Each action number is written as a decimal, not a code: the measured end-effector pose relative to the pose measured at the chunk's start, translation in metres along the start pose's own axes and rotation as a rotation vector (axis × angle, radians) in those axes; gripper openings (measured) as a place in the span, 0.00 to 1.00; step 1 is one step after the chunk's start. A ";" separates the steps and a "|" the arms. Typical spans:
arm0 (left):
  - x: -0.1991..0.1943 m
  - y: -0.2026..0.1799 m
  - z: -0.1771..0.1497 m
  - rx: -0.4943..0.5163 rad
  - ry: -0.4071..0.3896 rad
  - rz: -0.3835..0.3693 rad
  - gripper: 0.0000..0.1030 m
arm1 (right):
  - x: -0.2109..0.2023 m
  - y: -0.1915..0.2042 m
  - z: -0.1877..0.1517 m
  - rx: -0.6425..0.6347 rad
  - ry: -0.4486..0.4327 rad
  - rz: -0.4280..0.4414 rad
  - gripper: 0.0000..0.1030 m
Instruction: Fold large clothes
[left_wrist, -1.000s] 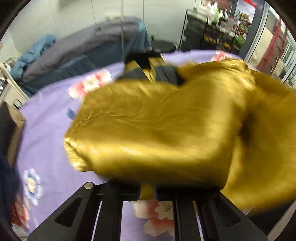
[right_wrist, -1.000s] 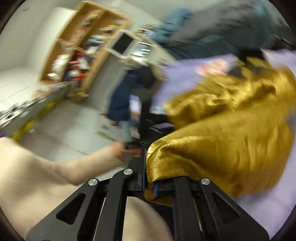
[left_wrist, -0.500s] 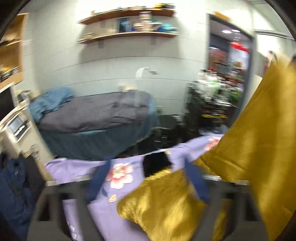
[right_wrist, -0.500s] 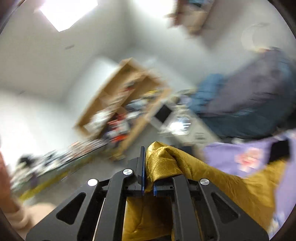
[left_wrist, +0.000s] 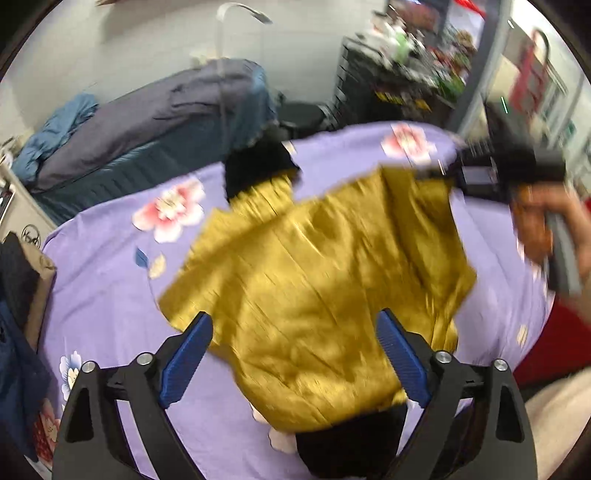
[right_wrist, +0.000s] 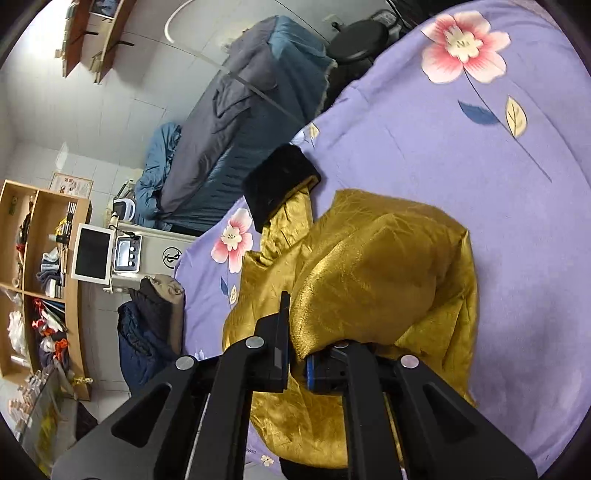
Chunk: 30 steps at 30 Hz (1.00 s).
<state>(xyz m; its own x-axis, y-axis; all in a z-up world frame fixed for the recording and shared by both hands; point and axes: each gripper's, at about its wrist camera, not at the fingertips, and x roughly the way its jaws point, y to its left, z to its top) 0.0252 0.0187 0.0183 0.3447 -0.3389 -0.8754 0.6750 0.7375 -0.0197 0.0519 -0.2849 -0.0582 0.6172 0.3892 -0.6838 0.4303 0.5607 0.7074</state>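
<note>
The left view is motion-blurred, so the gold garment (left_wrist: 317, 280) shows only as a rumpled sheet lying on the purple floral bedsheet (left_wrist: 110, 295), its near edge cut off behind the gripper frame. The left gripper (left_wrist: 295, 354) hangs above it with jaws opening wide — no cloth between the blue pads (left_wrist: 188, 354). At the right edge a hand (left_wrist: 550, 229) is smeared and partly out of frame. In the right view the right gripper (right_wrist: 297, 363) is clamped on a fold of the garment, which bulges up and hides the sheet beyond. A black cuff (right_wrist: 279, 182) lies at the far end. Beside the bed — a grey-covered bed (right_wrist: 236, 122), a wooden shelf (right_wrist: 44, 280) and a dark bundle (right_wrist: 151, 325).
</note>
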 end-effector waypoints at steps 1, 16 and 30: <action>0.003 -0.006 -0.008 0.017 0.011 -0.006 0.86 | 0.001 0.003 0.005 -0.009 -0.006 0.011 0.07; 0.066 -0.099 -0.041 0.348 0.068 -0.076 0.86 | -0.009 -0.035 0.022 0.113 0.034 0.053 0.22; 0.114 -0.165 -0.095 0.979 0.178 -0.011 0.73 | -0.062 -0.094 0.015 0.120 0.027 -0.066 0.48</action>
<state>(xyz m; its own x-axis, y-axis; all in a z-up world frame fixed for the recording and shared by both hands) -0.1094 -0.0862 -0.1241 0.2866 -0.1906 -0.9389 0.9459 -0.0996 0.3089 -0.0168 -0.3731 -0.0791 0.5679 0.3746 -0.7329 0.5462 0.4947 0.6760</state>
